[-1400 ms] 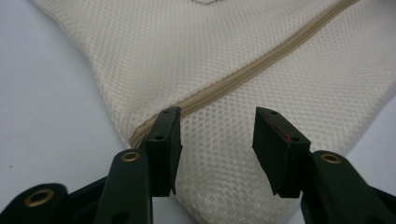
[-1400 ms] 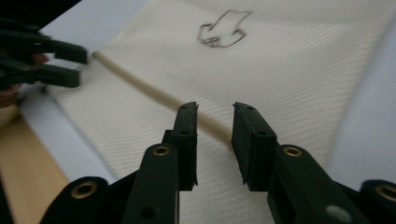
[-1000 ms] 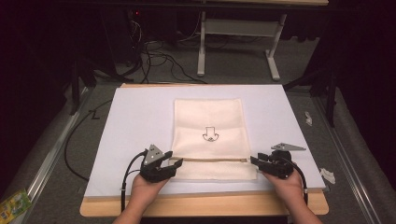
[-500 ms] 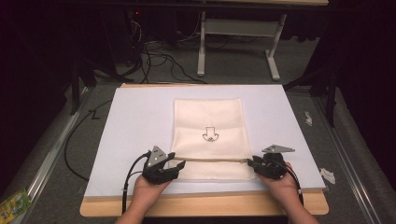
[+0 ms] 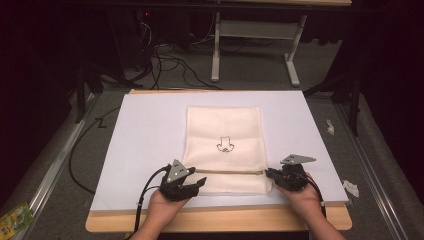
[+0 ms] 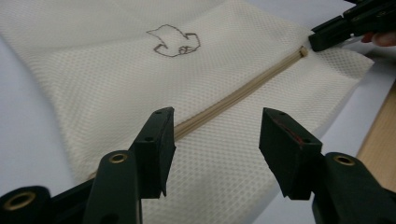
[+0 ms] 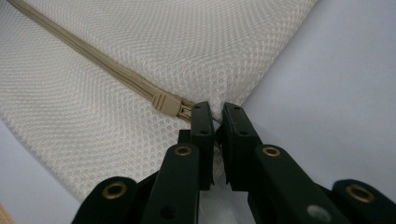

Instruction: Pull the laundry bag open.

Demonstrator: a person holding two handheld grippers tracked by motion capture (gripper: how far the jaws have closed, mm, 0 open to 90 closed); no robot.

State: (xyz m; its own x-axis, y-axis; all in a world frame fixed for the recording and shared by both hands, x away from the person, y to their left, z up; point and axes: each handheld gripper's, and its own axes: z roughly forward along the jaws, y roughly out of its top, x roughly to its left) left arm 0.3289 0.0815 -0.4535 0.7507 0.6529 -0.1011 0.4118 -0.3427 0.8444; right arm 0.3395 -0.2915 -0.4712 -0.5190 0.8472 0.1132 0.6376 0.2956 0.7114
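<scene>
Fingers (image 7: pixel 236 135) of the right gripper (image 7: pixel 215 119) are pinched together on the mesh bag's (image 5: pixel 224 145) edge beside the zipper pull (image 7: pixel 164 102).

Left gripper (image 6: pixel 215 140) hovers with its fingers spread wide over the bag's other end, either side of the tan zipper (image 6: pixel 238 93), gripping nothing. That cream bag, marked with a small dark drawing (image 5: pixel 225 145), lies flat on the white sheet (image 5: pixel 145 135) covering the desk (image 5: pixel 215 222).

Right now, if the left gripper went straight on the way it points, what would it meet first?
The left gripper, fingers open, points along the mesh laundry bag. It would probably meet the bag's beige zipper first, just ahead between the fingers, though its height above the fabric is unclear.
</scene>
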